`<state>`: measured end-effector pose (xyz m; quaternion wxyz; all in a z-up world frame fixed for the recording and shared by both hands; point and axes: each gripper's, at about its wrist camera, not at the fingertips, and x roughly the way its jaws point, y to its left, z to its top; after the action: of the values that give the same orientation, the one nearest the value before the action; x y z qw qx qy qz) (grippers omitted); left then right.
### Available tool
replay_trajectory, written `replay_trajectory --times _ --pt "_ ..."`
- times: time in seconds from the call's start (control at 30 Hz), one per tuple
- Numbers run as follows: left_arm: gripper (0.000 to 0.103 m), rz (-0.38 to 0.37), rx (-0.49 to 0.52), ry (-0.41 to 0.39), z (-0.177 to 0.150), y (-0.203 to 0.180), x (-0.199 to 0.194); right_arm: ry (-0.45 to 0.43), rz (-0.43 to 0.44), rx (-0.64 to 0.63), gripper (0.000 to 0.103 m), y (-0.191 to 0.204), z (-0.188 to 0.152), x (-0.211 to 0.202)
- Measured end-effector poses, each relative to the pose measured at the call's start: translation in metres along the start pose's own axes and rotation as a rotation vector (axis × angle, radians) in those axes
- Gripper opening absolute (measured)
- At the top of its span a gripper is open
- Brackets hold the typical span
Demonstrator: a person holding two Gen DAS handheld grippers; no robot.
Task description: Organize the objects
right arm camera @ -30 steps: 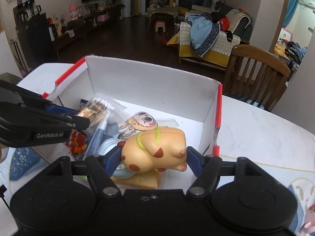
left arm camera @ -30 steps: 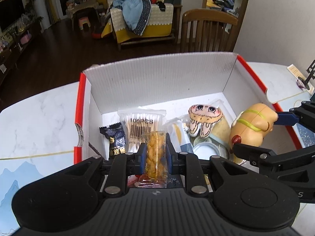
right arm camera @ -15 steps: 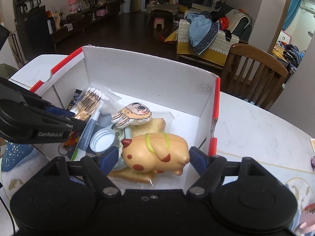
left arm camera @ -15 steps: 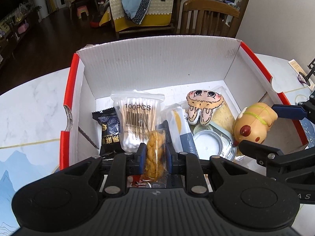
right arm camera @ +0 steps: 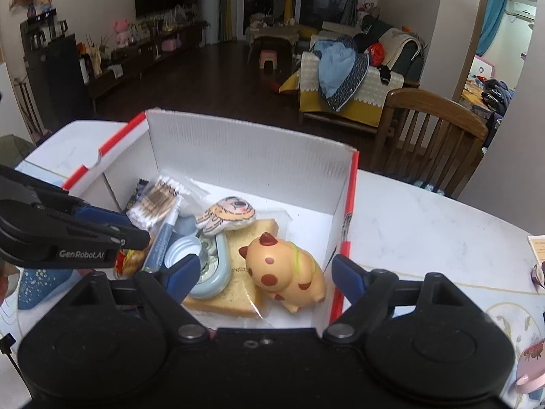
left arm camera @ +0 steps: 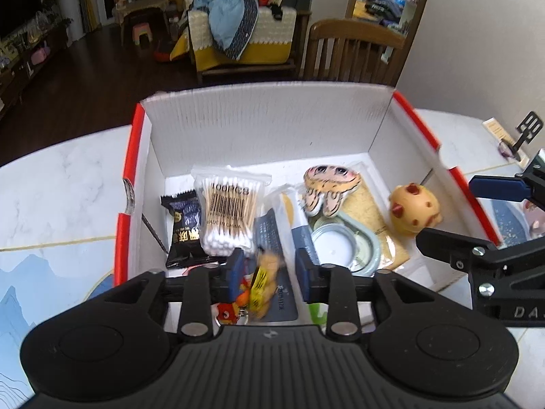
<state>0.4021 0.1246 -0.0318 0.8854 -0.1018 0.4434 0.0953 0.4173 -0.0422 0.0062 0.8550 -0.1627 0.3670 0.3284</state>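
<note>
The white box is being filled with small goods. At its right wall the pig toy is resting on the bread slice, freed by the spread right gripper. The snack packet is lying blurred — perhaps dropping — between the parted jaws of the left gripper. A risk is being judged: the toy — tilted — could be knocked over if a finger catches it on withdrawal.

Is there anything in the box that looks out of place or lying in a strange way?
Mostly no. In the white box, the yellow pig toy lies tipped on its side, partly on the bagged toast slice. The snack packet between the open left gripper's fingers is blurred, apparently dropping. Nothing looks spilled or damaged.
</note>
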Motion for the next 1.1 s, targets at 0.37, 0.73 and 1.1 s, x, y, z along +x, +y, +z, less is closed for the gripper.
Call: replay_trajectory --times 0.37,0.73,1.1 --pt "0.063 -0.015 -0.012 -0.109 -0.009 0.000 -0.048 -0.079 0.027 0.024 0.089 0.000 -0.002 -0.037" --pt "0.069 -0.024 -0.012 -0.198 -0.028 0.000 -0.094 -0.180 0.070 0.044 0.099 0.006 -0.010 -0.081" --pt "0.089 -0.025 -0.035 -0.276 -0.047 -0.002 -0.132 -0.255 0.109 0.045 0.103 0.015 -0.026 -0.121"
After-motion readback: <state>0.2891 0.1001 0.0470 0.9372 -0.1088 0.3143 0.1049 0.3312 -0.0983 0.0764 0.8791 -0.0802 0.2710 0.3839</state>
